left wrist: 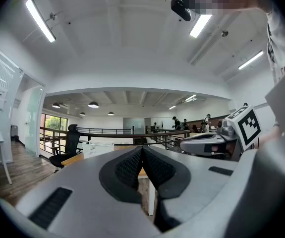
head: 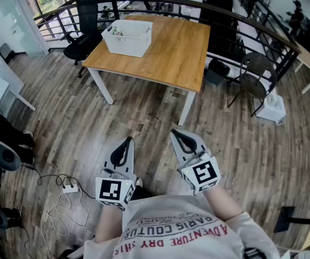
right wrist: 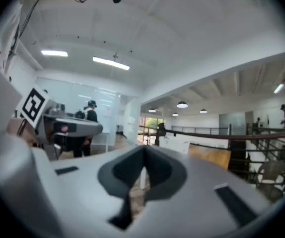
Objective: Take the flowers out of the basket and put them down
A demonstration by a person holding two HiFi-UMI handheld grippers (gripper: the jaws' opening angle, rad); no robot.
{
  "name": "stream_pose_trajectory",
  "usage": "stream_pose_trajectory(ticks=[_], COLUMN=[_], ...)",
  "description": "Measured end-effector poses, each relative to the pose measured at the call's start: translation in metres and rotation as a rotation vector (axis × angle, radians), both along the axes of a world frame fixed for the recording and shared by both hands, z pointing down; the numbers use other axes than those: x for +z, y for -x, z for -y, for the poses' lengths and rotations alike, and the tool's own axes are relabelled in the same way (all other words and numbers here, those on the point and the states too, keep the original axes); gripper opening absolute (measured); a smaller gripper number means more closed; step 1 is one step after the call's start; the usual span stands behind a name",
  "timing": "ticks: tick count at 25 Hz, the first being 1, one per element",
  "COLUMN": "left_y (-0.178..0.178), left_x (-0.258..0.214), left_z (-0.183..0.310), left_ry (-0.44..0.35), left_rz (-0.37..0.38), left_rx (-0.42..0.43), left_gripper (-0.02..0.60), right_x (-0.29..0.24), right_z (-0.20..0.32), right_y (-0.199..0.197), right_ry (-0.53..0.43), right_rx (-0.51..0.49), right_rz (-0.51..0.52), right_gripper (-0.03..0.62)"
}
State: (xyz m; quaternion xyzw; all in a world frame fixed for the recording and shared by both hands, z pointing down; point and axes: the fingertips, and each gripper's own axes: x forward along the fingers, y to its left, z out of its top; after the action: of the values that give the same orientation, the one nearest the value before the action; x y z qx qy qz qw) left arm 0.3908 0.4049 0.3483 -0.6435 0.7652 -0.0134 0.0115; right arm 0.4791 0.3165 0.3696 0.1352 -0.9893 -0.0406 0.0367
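Note:
A white plastic basket (head: 128,36) stands on the far left part of a wooden table (head: 171,58), well ahead of me. Something small and pale lies inside it; the flowers cannot be made out. My left gripper (head: 126,140) and right gripper (head: 174,134) are held close to my body over the floor, far short of the table, both pointing level toward it. In the left gripper view the jaws (left wrist: 142,152) meet with nothing between them, and the basket (left wrist: 97,148) shows small beyond. In the right gripper view the jaws (right wrist: 143,155) are likewise shut and empty.
A black office chair (head: 84,28) stands left of the table, a dark chair (head: 257,74) and a white box (head: 273,107) to its right. A black railing (head: 241,23) runs behind. Cables and a power strip (head: 68,188) lie on the wooden floor at my left.

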Motion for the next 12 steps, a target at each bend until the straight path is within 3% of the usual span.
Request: stream_pose_trajectory(ticks=[12], left_y=[0.017], left_x=[0.01], left_z=[0.008], left_ry=[0.012], left_rz=[-0.032], left_rx=[0.012], left_gripper=[0.026], right_x=[0.013], right_z=[0.007], right_y=[0.014], right_ry=[0.038], right_rx=[0.027], right_rz=[-0.038], right_gripper=[0.029])
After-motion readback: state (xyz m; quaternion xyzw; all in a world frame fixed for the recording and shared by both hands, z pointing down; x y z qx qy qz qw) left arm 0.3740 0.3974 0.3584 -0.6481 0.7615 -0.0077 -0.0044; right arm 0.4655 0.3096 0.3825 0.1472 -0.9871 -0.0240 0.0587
